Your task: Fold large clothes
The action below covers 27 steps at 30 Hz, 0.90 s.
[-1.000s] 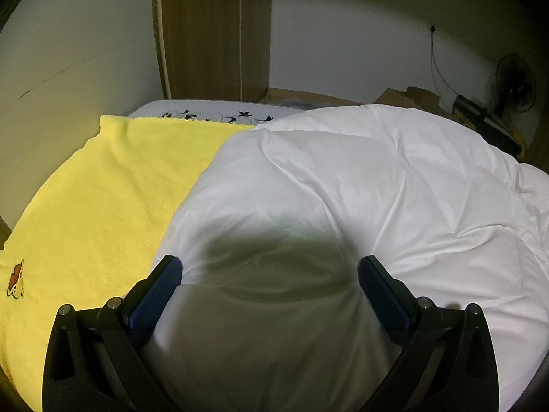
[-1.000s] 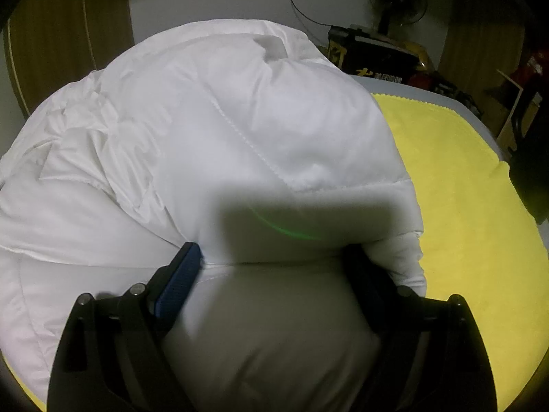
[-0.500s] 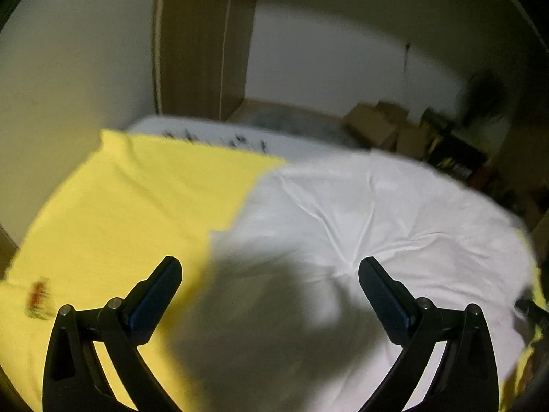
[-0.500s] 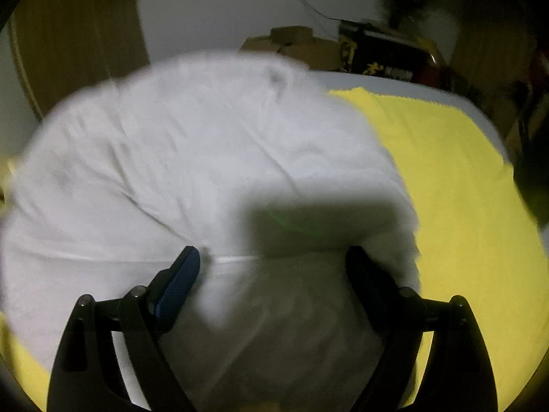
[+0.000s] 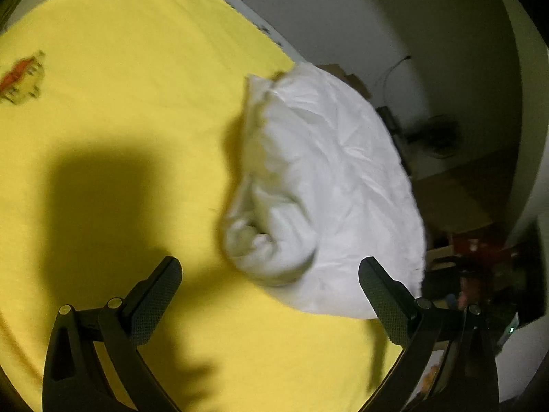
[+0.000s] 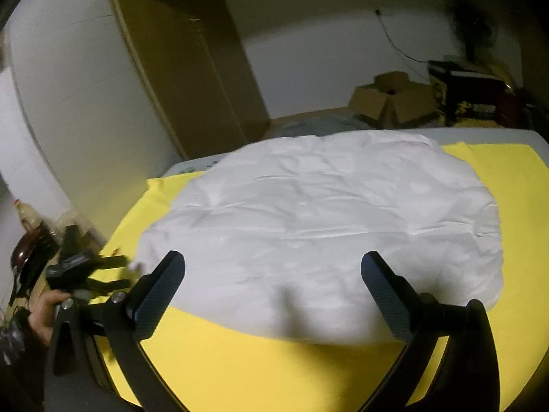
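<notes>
- The white padded garment (image 6: 322, 226) lies in a puffy folded bundle on the yellow blanket (image 6: 274, 370) that covers the bed; in the right wrist view it fills the middle, from about 9 o'clock round to 3 o'clock.
- The right claw (image 6: 272, 267) hangs above the garment's near edge; its jaws are opening and stand wide, with nothing pressed between the pads.
- In the left wrist view the garment (image 5: 343, 185) sits toward 2 o'clock, a rolled end facing the camera near the centre.
- The left claw (image 5: 269, 273) is spread wide and empty, over the yellow blanket (image 5: 120, 137) just beside the rolled end; its shadow falls toward 9 o'clock.
- A small orange print (image 5: 22, 77) shows on the blanket at 10 o'clock.
- At 8 o'clock in the right wrist view, a hand (image 6: 46, 312) holds the left claw (image 6: 85, 271), blurred.
- Cardboard boxes (image 6: 391, 101) stand beyond the bed at 1 o'clock.
</notes>
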Tool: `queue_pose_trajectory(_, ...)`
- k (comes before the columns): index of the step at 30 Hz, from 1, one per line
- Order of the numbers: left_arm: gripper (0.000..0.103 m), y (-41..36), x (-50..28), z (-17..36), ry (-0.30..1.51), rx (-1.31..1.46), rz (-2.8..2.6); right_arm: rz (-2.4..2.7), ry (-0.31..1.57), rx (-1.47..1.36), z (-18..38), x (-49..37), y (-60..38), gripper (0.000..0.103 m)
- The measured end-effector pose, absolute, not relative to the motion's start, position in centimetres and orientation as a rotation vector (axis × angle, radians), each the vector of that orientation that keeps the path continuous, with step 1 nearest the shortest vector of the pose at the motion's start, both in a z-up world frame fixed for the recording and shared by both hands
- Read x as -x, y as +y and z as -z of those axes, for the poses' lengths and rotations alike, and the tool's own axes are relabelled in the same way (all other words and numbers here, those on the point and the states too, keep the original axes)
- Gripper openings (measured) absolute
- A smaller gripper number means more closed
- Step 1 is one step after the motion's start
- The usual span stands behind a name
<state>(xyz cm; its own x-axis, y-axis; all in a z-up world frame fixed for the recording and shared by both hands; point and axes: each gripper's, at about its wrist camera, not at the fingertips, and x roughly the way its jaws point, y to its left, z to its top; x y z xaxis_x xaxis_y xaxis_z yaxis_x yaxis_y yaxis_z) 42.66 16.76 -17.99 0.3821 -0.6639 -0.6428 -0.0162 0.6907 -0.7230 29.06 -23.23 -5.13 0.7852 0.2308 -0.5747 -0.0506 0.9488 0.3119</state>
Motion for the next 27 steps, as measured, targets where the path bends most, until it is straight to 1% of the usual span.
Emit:
queue_pose_trajectory(5, 0.103, 13.9, -43.8, 19.1, 1.119, 0.818, 0.511, -0.18, 0.641, -0.265, 4.2, -27.2, -21.7, 0.102)
queue_pose_trajectory(16, 0.101, 13.4, -45.1, 20.2, 1.082, 0.916, 0.454, -0.112, 0.664, -0.246, 5.5, -26.1, -23.5, 0.102)
queue_pose_trajectory(19, 0.102, 13.7, -44.6, 19.4, 1.066, 0.824, 0.373, -0.12, 0.672, -0.272, 5.9, -26.0, -23.9, 0.102)
queue_pose_trajectory(21, 0.102, 13.3, -44.3, 19.5, 1.103, 0.769, 0.362, -0.128, 0.67, -0.269, 5.9, -25.7, -24.0, 0.102)
queue_pose_trajectory(24, 0.103, 12.9, -44.0, 19.6, 1.121, 0.77, 0.373, -0.12, 0.669, -0.251, 6.1, -25.7, -23.9, 0.102)
queue_pose_trajectory(27, 0.101, 13.4, -44.6, 19.8, 1.095, 0.826, 0.342, -0.131, 0.682, -0.273, 6.6, -26.1, -23.9, 0.102)
